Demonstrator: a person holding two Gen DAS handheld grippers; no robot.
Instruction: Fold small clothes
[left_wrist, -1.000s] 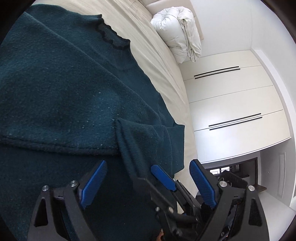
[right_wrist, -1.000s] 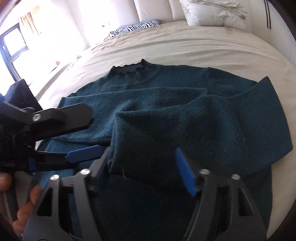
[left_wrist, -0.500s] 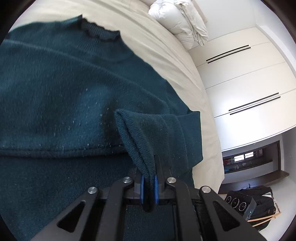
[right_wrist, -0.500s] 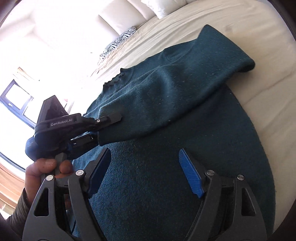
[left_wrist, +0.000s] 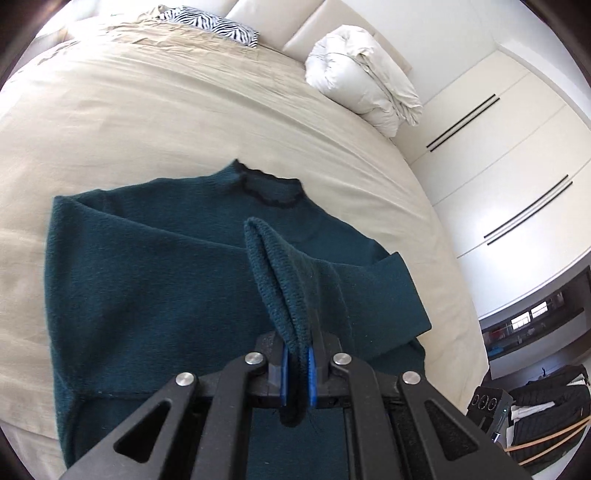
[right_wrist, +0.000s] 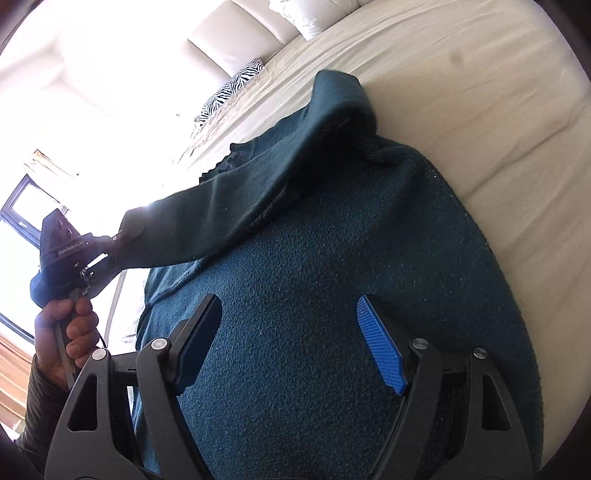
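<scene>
Sweater (left_wrist: 155, 295), dark teal, lies flat on the bed (left_wrist: 147, 122), its collar toward the headboard, long axis running head to foot. Through the left wrist camera we see the left tool (left_wrist: 295, 363) clenched on a raised sleeve cuff (left_wrist: 280, 280). Only the right wrist camera shows us the sleeve stretched taut sideways, and the right tool (right_wrist: 291, 347) spread wide over the sweater's body.

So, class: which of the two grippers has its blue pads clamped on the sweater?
The left gripper: its pads pinch the sweater's cuff. The right gripper hangs wide open above the sweater, gripping nothing.
</scene>
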